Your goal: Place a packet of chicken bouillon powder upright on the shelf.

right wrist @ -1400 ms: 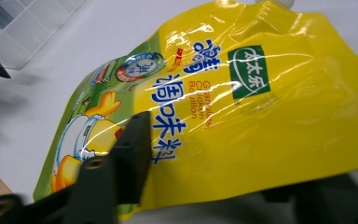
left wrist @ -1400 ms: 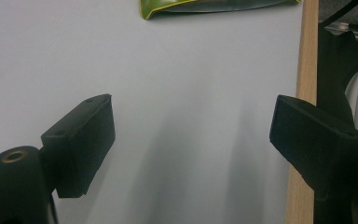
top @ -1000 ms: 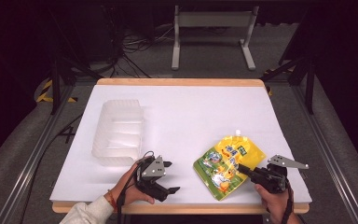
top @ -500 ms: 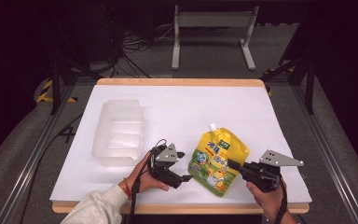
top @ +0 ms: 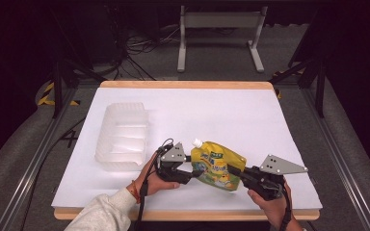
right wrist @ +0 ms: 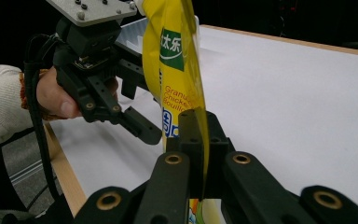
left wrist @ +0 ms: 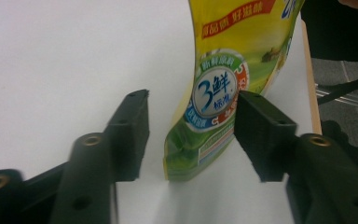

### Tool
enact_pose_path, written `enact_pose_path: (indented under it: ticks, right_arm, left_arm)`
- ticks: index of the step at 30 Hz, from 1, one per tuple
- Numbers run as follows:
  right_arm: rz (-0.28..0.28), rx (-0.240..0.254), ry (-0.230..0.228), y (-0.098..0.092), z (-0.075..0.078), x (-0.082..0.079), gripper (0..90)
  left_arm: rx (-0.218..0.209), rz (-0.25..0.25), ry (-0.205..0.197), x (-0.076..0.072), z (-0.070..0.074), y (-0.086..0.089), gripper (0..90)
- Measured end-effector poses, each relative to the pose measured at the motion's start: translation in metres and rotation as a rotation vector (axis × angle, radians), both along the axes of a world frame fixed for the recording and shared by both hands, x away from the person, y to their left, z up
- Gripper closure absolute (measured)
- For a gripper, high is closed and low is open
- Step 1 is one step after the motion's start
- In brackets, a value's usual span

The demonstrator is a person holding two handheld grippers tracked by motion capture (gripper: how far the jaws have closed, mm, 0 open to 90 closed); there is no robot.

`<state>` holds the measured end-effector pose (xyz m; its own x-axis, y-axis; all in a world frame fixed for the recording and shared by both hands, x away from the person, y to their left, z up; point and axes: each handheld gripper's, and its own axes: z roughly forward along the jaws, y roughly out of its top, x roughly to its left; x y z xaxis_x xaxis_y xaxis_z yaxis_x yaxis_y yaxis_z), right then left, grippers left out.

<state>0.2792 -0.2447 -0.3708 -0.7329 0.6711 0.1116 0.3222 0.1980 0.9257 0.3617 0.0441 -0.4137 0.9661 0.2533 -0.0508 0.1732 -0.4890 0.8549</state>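
Yellow pouch (top: pixel 218 164), one: right tongs (top: pixel 234 172) clamped on it, left tongs (top: pixel 195 172) half-open, closing around it.

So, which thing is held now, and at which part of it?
The yellow pouch: the right claw pinches its thin edge; the left claw straddles its other end, closing.

Table (top: pixel 125 84): wooden edge, white sheet (top: pixel 231 115) covering the top. Floor (top: pixel 347 159) around it is grey, carpet-like. Metal rails (top: pixel 26 173) run along the floor on both sides of the table. Behind the table, a grey metal stand (top: pixel 219 36) with two legs. Loose black cables (top: pixel 135 48) lie on the floor to its left. Yellow-black tape (top: pixel 46 94) at the left, possibly on a frame foot. Far background is dark; light falls on the tabletop.
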Motion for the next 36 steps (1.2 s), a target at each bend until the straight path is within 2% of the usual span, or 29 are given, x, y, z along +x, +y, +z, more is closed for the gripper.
enact_pose_path:
  ticks: [2, 4, 7, 14, 18, 24, 30, 36]
  right_arm:
    - [0.006, -0.007, -0.010, 0.003, 0.001, 0.000, 90.0]
    - [0.007, -0.010, -0.014, 0.005, 0.002, 0.000, 90.0]
    - [0.010, -0.013, -0.024, 0.008, 0.004, 0.002, 90.0]
    - [0.025, -0.001, -0.055, 0.014, 0.014, 0.006, 90.0]
    - [0.045, -0.003, -0.078, 0.021, 0.021, 0.009, 90.0]
    - [0.067, -0.039, -0.115, 0.034, 0.030, 0.017, 90.0]
    - [0.084, -0.041, -0.116, 0.047, 0.035, 0.031, 90.0]
    - [0.094, -0.052, -0.131, 0.061, 0.039, 0.040, 90.0]
  left_arm:
    - [-0.008, 0.006, -0.013, -0.002, 0.003, 0.001, 60.8]
    - [-0.004, 0.017, -0.032, -0.002, 0.006, 0.002, 63.6]
    - [-0.019, 0.039, -0.038, -0.003, 0.010, 0.007, 69.7]
    - [-0.014, 0.089, -0.102, -0.009, 0.028, 0.017, 78.3]
    - [-0.013, 0.111, -0.120, -0.010, 0.037, 0.027, 80.5]
    - [-0.008, 0.151, -0.139, -0.008, 0.045, 0.037, 81.7]
    - [-0.014, 0.211, -0.151, -0.005, 0.053, 0.051, 81.7]
    - [-0.028, 0.249, -0.167, -0.003, 0.058, 0.065, 82.2]
